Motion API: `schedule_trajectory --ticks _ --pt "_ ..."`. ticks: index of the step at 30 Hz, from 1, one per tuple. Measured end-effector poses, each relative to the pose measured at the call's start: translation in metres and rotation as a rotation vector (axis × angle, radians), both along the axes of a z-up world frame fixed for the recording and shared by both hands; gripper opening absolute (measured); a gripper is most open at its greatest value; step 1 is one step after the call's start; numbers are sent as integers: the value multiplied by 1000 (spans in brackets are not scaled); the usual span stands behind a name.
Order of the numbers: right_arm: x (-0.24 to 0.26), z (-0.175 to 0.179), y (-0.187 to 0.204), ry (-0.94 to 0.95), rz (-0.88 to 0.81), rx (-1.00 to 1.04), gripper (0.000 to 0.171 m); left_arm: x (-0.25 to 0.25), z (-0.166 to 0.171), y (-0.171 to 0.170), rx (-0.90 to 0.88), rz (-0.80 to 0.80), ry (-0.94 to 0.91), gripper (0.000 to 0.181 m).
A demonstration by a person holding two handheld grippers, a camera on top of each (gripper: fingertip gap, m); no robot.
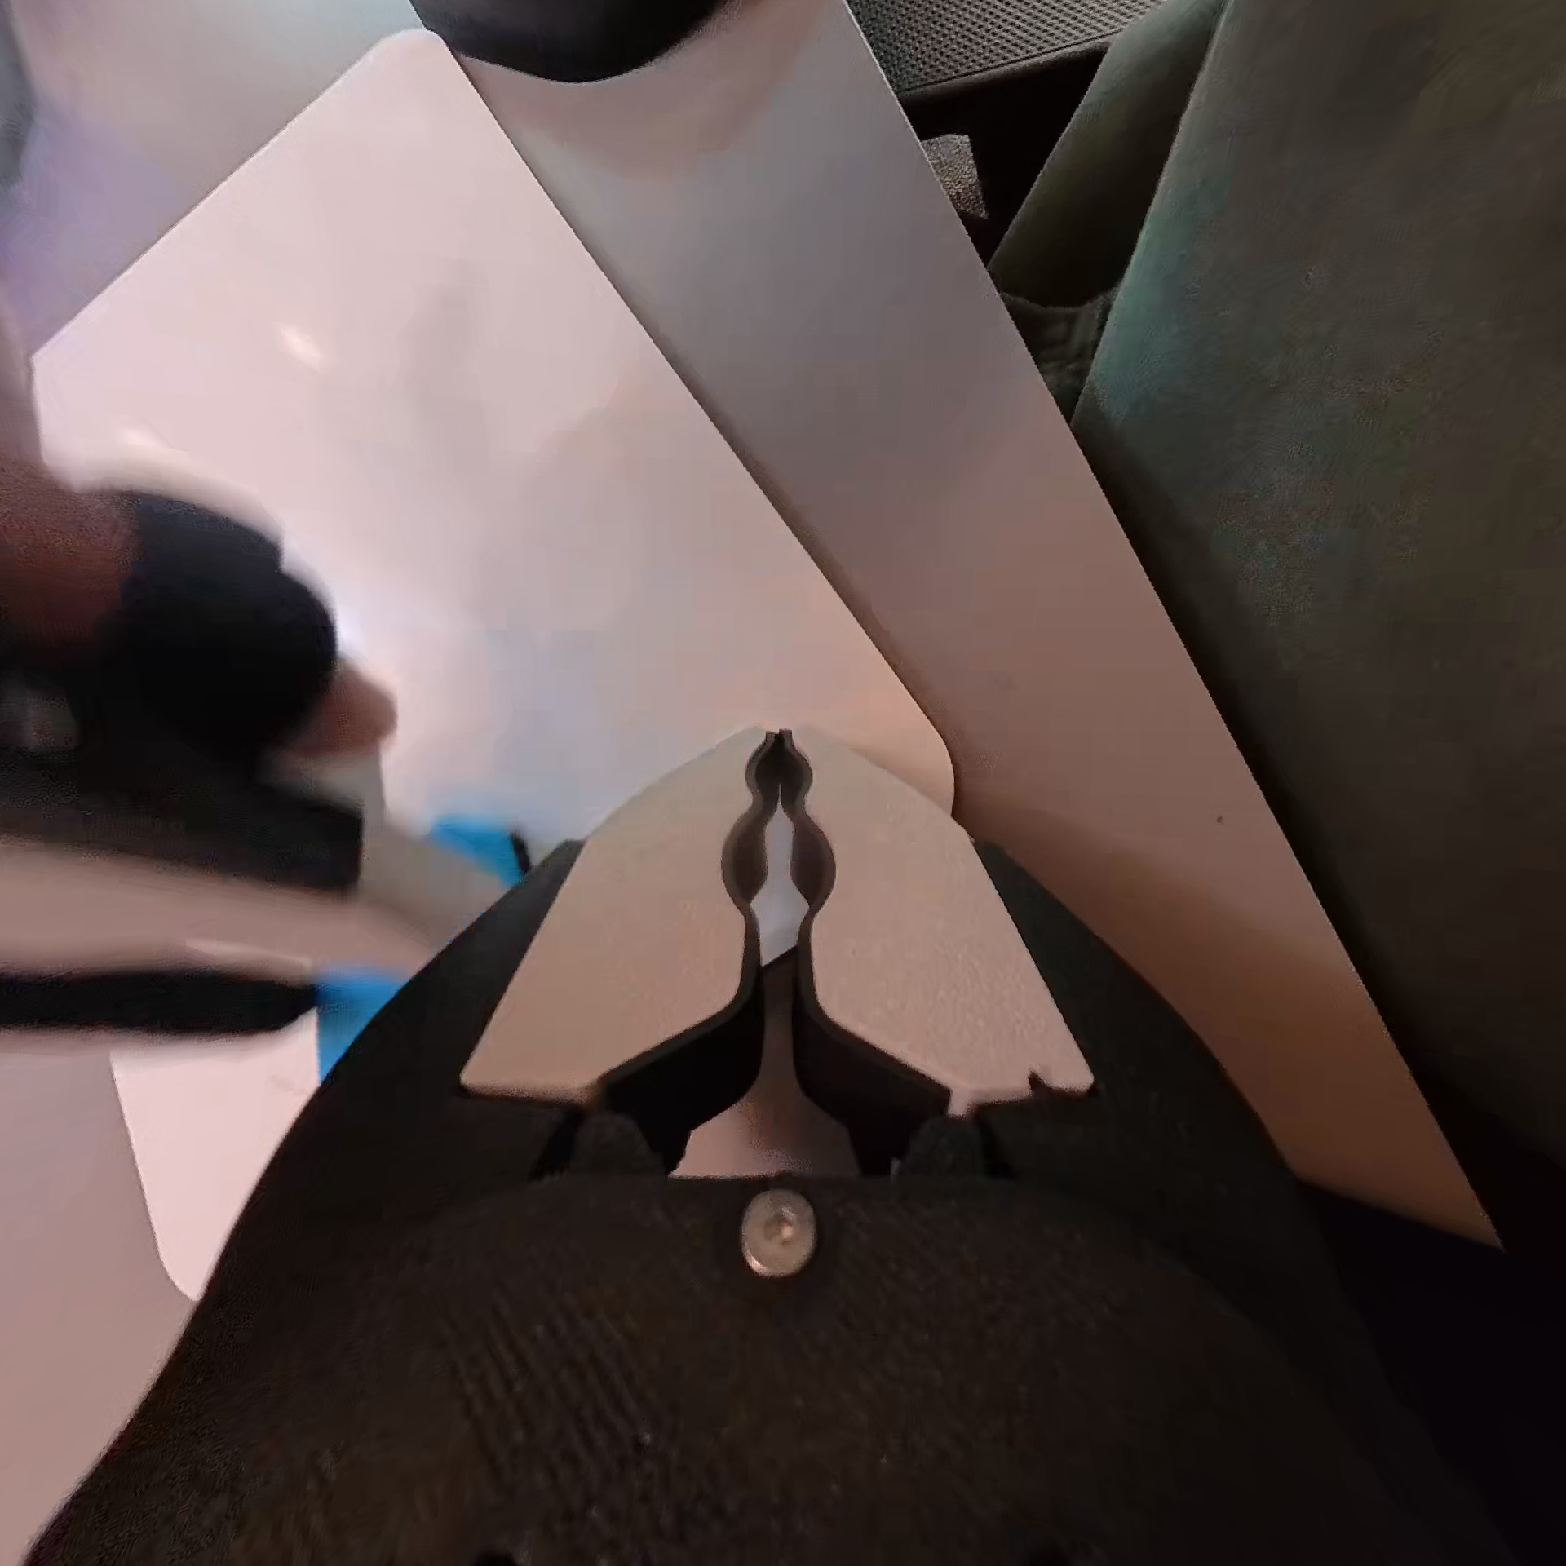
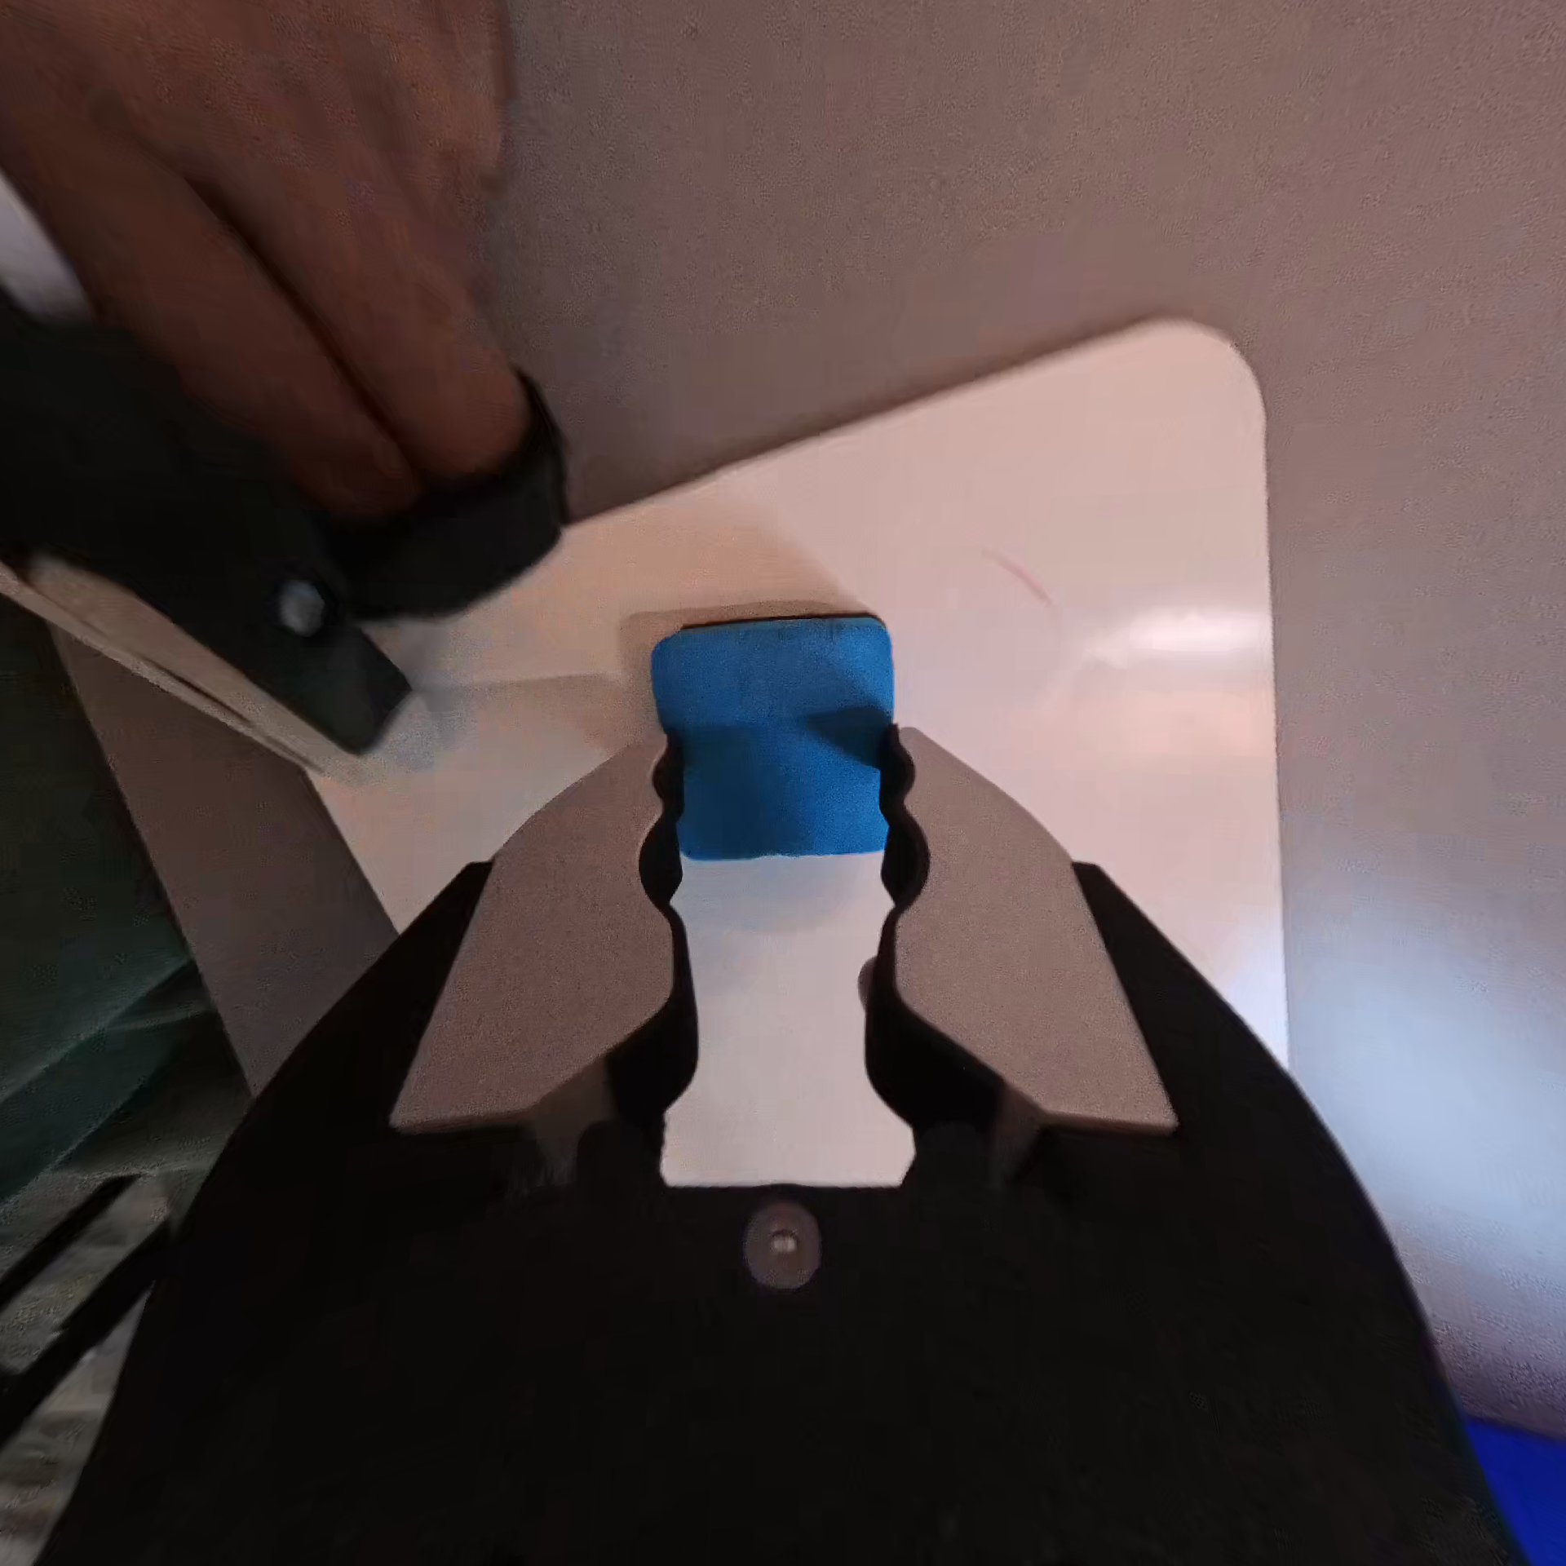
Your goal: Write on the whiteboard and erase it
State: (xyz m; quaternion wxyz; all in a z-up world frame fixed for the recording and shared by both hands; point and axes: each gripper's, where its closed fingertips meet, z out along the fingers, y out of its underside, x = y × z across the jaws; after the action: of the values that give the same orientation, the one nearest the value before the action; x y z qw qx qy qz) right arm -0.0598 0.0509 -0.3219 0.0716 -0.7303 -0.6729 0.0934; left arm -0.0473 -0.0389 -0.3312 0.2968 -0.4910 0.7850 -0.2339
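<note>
The right hand-held gripper (image 2: 780, 763) clamps the eraser (image 2: 767, 720), flat on the whiteboard (image 2: 1102, 763). The left hand-held gripper (image 1: 780, 741) is pressed together, empty, at the board's corner.

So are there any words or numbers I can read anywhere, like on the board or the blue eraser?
No readable text anywhere.
Whiteboard: no words, only a faint thin mark, not a letter you can read.
Blue eraser held in the right gripper: no label, just dark smudges.
Left gripper: no writing shows.
</note>
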Motion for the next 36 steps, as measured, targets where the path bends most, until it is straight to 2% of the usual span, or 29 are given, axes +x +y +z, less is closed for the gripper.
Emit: schedule_trajectory --ticks 2,4,5,6,7,9,10,11,13,15,16,18,21,23,24,26,28,29,32,34,36 --pt "-26 0 24 50 -25 13 46 0 0 0 14 9 -3 1" --pt "-9 0 78 50 -180 33 46 -1 0 -2 24 13 -9 1" --pt "11 0 92 19 -238 39 45 -1 0 -2 33 11 -7 1" --pt "25 0 88 3 -251 30 45 0 0 -2 36 9 -6 0" --pt "27 0 69 0 -205 9 45 0 0 -2 33 5 -6 0" --pt "-2 0 23 -8 -24 7 45 0 0 -3 1 2 -3 0" --pt "-23 0 13 4 52 21 45 0 0 -3 -9 7 -2 0" --pt "-36 0 21 20 54 23 45 1 0 -3 -3 12 -3 0" --pt "-22 0 76 17 -110 41 46 1 0 -2 31 17 -10 1" --pt "30 0 107 -11 -276 16 45 1 0 -2 31 14 -14 1" --pt "49 0 99 -7 -302 -8 45 1 0 -2 25 10 -18 0" --pt "61 0 51 -13 -235 -33 45 1 0 -2 12 6 -22 0" --pt "20 0 -26 -17 8 -8 46 1 0 -3 8 9 -20 0" --pt "-7 0 -27 42 23 3 46 1 0 -4 20 13 -25 0" --pt "-10 0 -3 84 -52 10 46 1 0 -5 10 13 -25 0" --pt "20 0 61 92 -248 38 46 2 0 -5 20 19 -25 1" --pt "92 1 108 36 -469 46 46 2 0 -4 29 21 -24 1" --pt "131 1 120 35 -572 36 46 2 0 -3 40 21 -26 1" --pt "227 1 116 42 -795 33 46 2 0 -2 41 24 -25 1" --pt "256 1 93 42 -844 27 46 2 0 -2 31 24 -25 1" --pt "260 1 64 50 -837 19 46 2 0 -2 38 27 -29 0"
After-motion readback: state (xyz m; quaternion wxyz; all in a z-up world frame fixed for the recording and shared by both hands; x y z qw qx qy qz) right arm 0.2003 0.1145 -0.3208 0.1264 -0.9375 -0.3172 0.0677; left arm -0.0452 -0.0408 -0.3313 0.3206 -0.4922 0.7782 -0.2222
